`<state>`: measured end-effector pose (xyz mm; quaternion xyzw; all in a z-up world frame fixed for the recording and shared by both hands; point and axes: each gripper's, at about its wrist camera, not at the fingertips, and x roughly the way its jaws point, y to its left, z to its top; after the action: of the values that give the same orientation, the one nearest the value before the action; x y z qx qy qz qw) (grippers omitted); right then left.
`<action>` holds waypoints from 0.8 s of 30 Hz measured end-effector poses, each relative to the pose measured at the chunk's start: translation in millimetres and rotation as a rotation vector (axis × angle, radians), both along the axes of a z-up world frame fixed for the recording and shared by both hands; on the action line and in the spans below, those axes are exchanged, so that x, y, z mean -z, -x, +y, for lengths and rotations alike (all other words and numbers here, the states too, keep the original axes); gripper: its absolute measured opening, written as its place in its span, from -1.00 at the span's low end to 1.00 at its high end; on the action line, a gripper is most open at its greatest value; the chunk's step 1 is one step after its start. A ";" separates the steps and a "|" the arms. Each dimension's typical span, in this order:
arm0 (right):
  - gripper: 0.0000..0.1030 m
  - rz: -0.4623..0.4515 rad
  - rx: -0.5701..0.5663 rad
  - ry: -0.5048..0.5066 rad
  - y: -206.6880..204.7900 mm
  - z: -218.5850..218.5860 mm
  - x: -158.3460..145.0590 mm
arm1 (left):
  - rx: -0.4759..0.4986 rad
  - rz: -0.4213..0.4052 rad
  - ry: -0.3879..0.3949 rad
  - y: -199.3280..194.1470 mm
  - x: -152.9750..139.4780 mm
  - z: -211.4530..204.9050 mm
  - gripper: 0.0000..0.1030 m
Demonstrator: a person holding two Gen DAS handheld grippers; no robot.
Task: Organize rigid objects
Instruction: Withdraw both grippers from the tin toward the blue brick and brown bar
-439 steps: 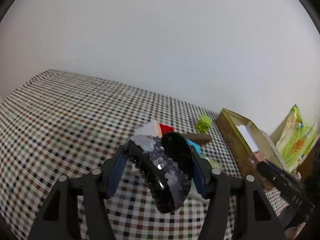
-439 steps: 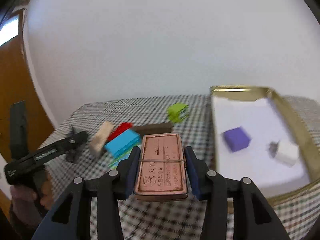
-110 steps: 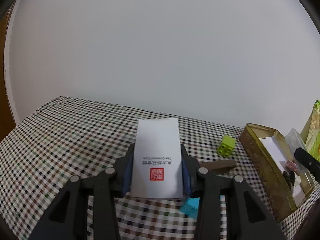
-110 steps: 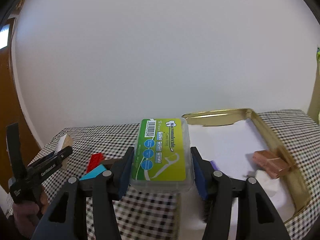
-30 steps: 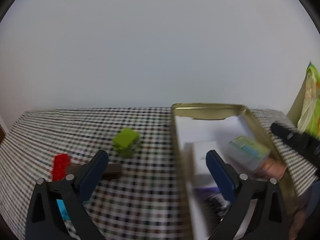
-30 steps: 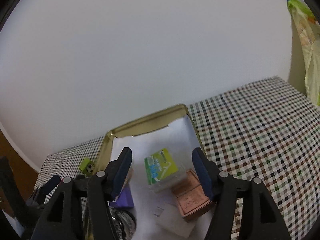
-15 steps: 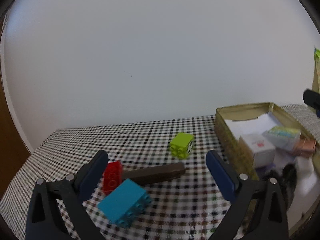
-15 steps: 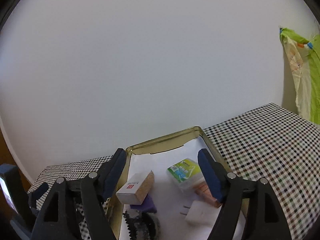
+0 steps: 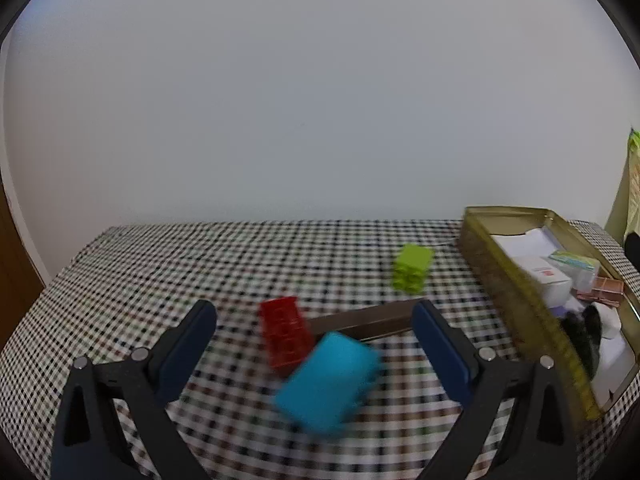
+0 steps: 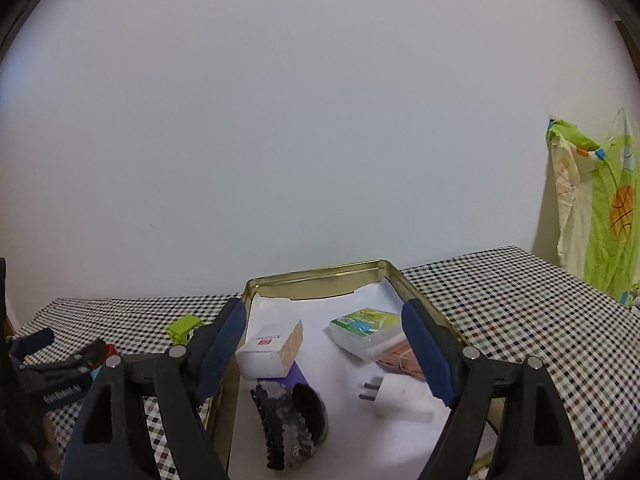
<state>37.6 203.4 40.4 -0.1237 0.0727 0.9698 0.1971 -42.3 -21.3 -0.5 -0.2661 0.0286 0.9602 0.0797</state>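
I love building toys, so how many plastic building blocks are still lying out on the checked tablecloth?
3. A blue block lies nearest, a red block just behind it, and a green block farther back near the gold tin. Others may be hidden.

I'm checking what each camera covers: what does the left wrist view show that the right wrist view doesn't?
Only the left wrist view shows the blue brick and the brown bar whole, with the left gripper open and empty above them.

Only the right wrist view shows the sequined piece whole, the purple block under the white box, and the white plug; the right gripper is opening, empty.

Both show the tin, the green brick, the floss box, the copper case and the checked cloth.
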 end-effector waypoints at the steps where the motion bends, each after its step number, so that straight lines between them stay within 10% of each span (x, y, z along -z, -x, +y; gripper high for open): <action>1: 0.59 -0.002 0.002 -0.001 -0.3 -2.9 0.7 | -0.001 -0.011 -0.005 3.0 1.9 -6.9 0.93; 8: 0.59 -0.029 -0.011 0.000 1.6 -30.5 2.6 | -0.099 -0.034 0.020 13.9 11.7 -43.3 0.93; 24: 0.59 -0.075 -0.115 0.028 12.5 -73.9 6.4 | 0.133 -0.242 0.028 19.5 33.5 -6.4 0.59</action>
<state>25.1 129.5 34.0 -0.1667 0.0718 0.9731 0.1420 -61.7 -27.7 -34.0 -0.3784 0.0498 0.9133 0.1425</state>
